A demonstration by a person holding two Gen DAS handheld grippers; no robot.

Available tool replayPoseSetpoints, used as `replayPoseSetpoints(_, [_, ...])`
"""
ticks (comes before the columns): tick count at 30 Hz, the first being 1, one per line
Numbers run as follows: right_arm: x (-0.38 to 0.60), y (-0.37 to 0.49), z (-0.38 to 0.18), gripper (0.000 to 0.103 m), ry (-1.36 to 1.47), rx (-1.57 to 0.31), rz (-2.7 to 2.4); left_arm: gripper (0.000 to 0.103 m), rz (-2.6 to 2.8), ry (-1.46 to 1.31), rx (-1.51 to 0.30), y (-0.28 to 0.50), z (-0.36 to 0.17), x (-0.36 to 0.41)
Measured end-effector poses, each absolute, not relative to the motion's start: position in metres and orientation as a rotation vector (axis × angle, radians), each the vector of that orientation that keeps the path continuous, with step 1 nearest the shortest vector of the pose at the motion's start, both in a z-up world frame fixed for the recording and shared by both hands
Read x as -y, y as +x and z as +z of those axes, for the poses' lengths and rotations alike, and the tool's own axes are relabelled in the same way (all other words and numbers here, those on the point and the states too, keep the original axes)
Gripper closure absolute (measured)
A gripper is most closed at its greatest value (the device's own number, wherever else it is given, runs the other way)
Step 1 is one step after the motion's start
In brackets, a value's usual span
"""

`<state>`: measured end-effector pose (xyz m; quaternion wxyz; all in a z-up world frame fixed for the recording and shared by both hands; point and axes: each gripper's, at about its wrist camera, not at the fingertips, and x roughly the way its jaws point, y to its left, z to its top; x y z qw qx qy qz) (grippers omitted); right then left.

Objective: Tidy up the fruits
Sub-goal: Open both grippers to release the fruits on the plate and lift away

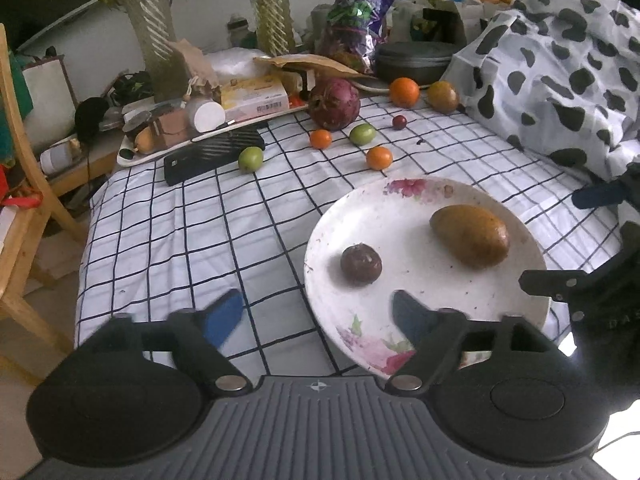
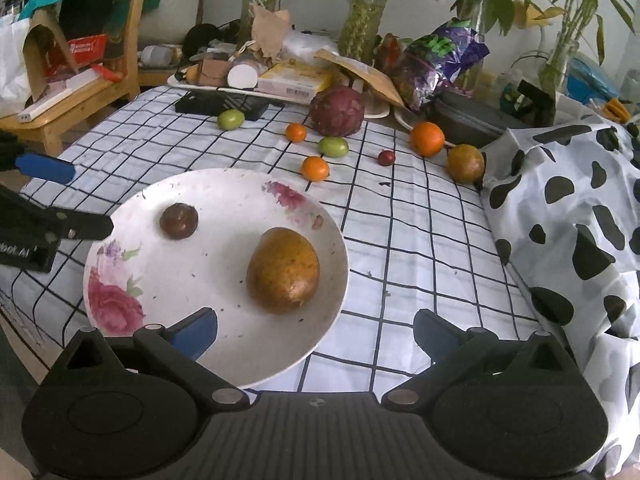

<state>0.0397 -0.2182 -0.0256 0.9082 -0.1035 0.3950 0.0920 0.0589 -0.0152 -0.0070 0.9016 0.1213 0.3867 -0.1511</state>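
A white flowered plate (image 1: 404, 196) (image 2: 120, 280) lies on the checked cloth. A brown-yellow mango (image 1: 470, 236) (image 2: 284, 270) and a dark purple round fruit (image 1: 361, 264) (image 2: 179, 221) rest on it. My left gripper (image 1: 316, 312) stands open at the plate's near-left rim, just short of the purple fruit, holding nothing. My right gripper (image 2: 316, 332) is open too, its left fingertip (image 2: 200, 330) over the plate's near edge below the mango. Farther back on the cloth lie oranges (image 1: 405, 92) (image 2: 427, 139), green fruits (image 1: 363, 134) (image 2: 333, 146) and a red dragon fruit (image 1: 334, 104) (image 2: 337, 111).
A cow-print cloth bundle (image 1: 560, 80) (image 2: 580, 220) rises along the right side. A black slotted block (image 1: 214, 154), a cluttered tray (image 1: 176, 136), vases with plants (image 1: 154, 28) and a dark pot (image 1: 414, 62) crowd the far edge. A wooden chair (image 1: 16, 200) stands at the left.
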Motion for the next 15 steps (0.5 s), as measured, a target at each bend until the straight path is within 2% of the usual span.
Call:
replayPoseSetpoints(3, [0.2195,0.0406,-0.0243,0.000,-0.204,-0.807,0.184,0.000,-0.310,0.231,-0.786,0.0601,-0.0055,0.0137])
replayPoseSetpoints(15, [0.2246,0.0441,-0.0212,0.000,-0.169,-0.791,0.150,0.000,-0.333,0.206,-0.763,0.0661,-0.0013,0.0113])
